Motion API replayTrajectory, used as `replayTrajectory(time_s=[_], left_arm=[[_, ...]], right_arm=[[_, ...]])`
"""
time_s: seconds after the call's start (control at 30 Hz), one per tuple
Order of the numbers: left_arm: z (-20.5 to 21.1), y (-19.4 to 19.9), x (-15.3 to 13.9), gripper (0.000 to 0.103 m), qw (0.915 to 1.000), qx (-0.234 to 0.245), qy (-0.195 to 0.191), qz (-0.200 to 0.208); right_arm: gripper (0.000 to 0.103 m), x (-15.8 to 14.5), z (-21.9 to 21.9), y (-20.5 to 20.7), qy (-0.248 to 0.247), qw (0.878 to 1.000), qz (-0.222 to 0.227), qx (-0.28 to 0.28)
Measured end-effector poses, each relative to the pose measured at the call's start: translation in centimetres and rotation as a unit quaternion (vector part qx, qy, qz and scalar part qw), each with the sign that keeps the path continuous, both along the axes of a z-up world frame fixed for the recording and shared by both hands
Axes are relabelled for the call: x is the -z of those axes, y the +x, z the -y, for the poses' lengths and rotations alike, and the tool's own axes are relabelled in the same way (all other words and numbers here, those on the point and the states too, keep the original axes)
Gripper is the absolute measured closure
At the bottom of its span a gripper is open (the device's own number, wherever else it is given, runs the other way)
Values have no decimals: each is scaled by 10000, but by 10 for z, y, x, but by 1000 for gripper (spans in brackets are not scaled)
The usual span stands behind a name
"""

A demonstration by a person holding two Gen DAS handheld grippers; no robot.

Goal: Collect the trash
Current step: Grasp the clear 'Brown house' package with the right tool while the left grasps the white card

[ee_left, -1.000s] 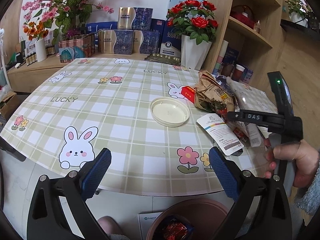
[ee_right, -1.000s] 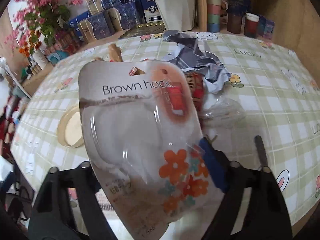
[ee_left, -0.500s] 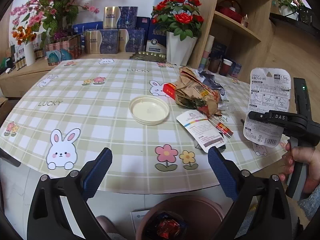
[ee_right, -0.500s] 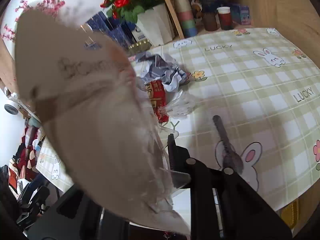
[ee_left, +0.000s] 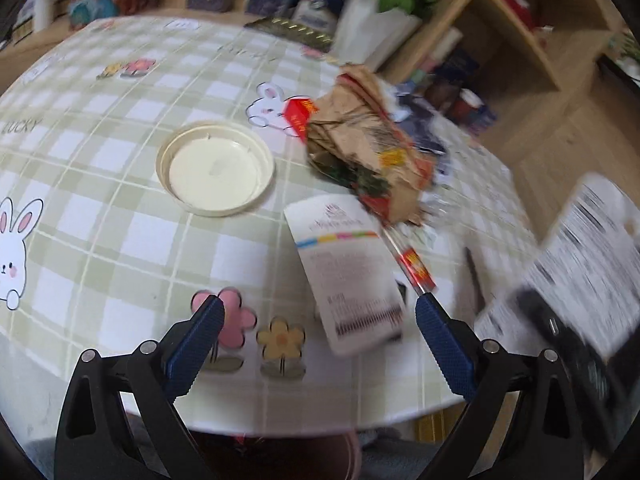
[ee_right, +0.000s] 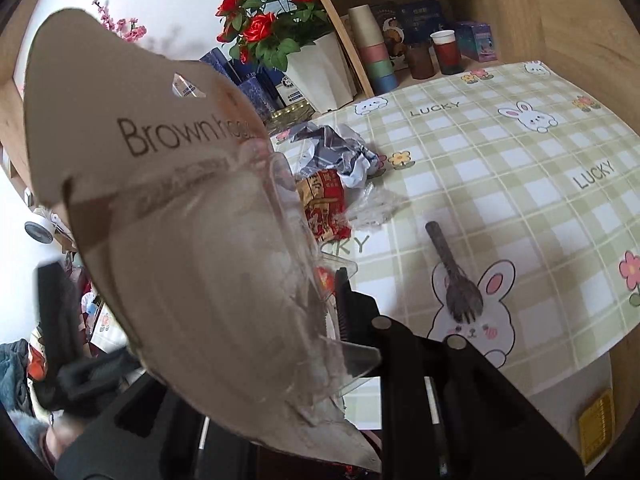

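Note:
My right gripper (ee_right: pixel 334 314) is shut on a "Brown hook" blister pack (ee_right: pixel 192 240), held up off the table edge; the pack fills the left of the right wrist view and hides one finger. In the left wrist view that pack (ee_left: pixel 580 256) is a blur at the far right. My left gripper (ee_left: pixel 320 318) is open just above the near table edge, nothing between its fingers. A white card package (ee_left: pixel 348 272) lies right ahead of it. Further back lie a cream lid (ee_left: pixel 216 168), a crumpled brown paper bag (ee_left: pixel 360 140) and a red box (ee_left: pixel 298 114).
A black fork (ee_right: pixel 456 280), a red snack wrapper (ee_right: pixel 324 204), clear plastic (ee_right: pixel 372 208) and a crumpled grey wrapper (ee_right: pixel 332 148) lie on the checked tablecloth (ee_right: pixel 520 184). A rose pot (ee_right: pixel 320 76) and shelves stand behind. A brown bin's rim (ee_left: pixel 354 452) shows under the table edge.
The right jaws shut on the blister pack and carried it off the table toward the near right. My left gripper moved forward and tilted down over the table edge toward the white card.

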State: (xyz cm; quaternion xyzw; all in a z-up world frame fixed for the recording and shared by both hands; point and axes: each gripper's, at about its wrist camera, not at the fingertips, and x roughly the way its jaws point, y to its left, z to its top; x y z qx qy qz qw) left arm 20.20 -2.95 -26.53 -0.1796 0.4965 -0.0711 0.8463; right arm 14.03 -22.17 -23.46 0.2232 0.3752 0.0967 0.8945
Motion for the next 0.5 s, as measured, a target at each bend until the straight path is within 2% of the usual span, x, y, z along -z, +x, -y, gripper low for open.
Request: replayTrajectory(time_s=[0.1, 0.2, 0.4, 0.5], left_arm=[[11, 22, 10, 9, 9992, -321, 116, -211], [23, 33, 17, 9, 9981, -357, 360, -358], [47, 39, 20, 9, 9953, -211, 929, -192], [56, 42, 23, 9, 9911, -86, 1324, -98]], right_arm=[[85, 4, 2, -6, 6, 10000, -9, 45], [85, 7, 8, -11, -30, 10000, -2, 89], [85, 13, 25, -16, 241, 9993, -78, 280], [85, 14, 27, -19, 306, 9990, -88, 305]])
